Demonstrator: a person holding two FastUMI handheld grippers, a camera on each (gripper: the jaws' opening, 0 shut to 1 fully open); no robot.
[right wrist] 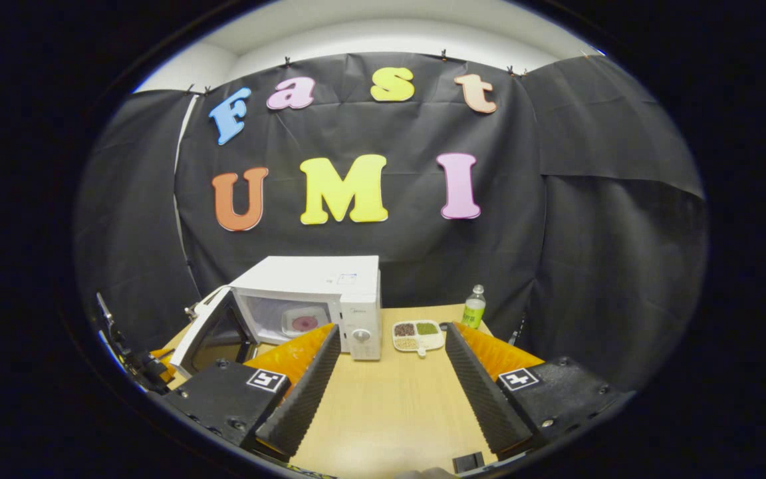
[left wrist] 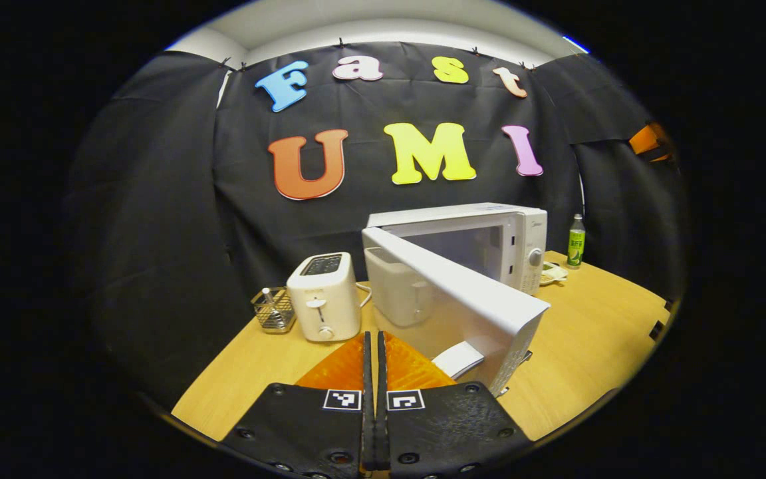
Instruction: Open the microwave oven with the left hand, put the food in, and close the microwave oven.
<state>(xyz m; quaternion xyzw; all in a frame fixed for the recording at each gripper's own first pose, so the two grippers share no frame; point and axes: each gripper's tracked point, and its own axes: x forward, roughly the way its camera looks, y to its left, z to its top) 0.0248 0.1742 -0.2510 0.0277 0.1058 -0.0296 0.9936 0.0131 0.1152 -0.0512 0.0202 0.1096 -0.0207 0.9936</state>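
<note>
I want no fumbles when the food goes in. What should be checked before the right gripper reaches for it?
1. Microwave door swung open: ok.
2. Food tray on the table, right of the microwave: ok.
3. Right gripper open, holding nothing: ok.
4. Left gripper shut, off the door: ok.
5. Cavity free for the tray: cannot tell.
6. Bottle clear of the tray: ok.

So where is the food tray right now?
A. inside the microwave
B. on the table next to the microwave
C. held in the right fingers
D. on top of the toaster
B: in the right gripper view the tray sits on the table, just right of the microwave, whose door is open, and the right gripper is open and holds nothing.
</note>
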